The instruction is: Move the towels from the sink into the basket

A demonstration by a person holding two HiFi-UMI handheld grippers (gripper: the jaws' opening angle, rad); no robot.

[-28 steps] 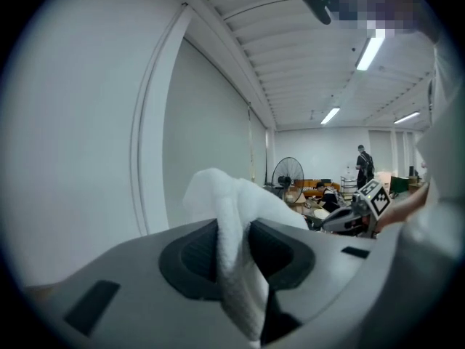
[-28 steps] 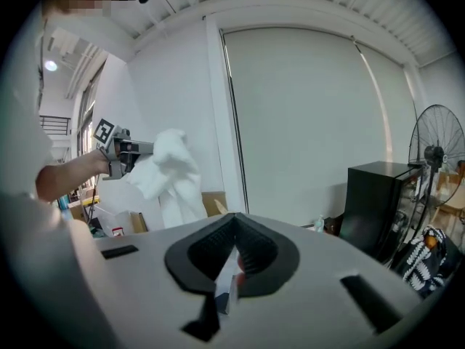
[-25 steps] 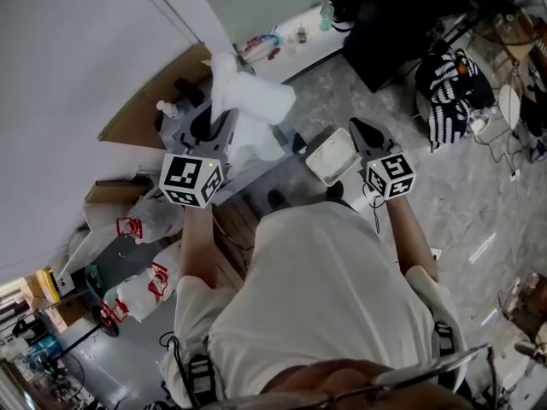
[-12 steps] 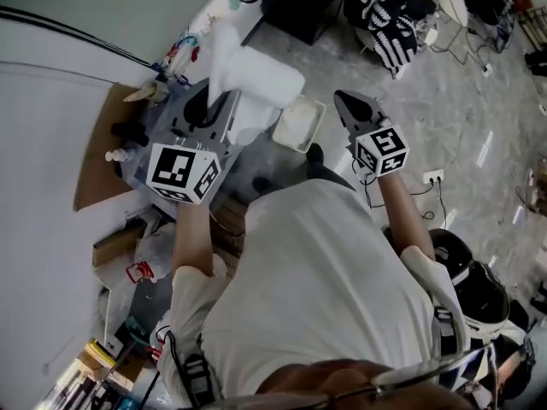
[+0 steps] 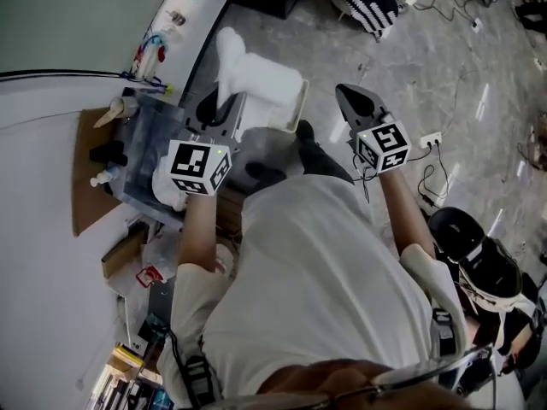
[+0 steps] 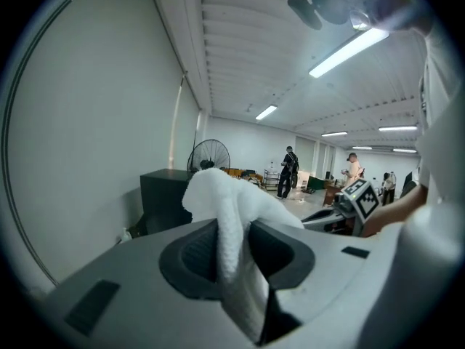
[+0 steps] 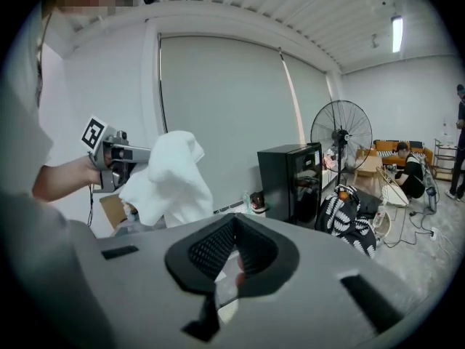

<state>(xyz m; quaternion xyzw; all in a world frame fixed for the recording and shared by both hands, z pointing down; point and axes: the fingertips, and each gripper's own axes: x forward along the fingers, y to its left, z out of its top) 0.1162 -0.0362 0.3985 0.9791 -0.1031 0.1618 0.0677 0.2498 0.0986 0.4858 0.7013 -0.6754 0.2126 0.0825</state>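
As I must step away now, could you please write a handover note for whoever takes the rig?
The left claw is shut on the white towel, lifted roughly over the basket.
The right claw is shut, empty, held aside.
The sink is at the left; its contents are not clear.
Done: this towel is out of the sink.
Left: drop it into the basket, then check the sink for more.

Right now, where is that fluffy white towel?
The fluffy white towel hangs in the air at the top centre of the head view, pinched in the jaws of the left gripper, to the left of the right gripper.
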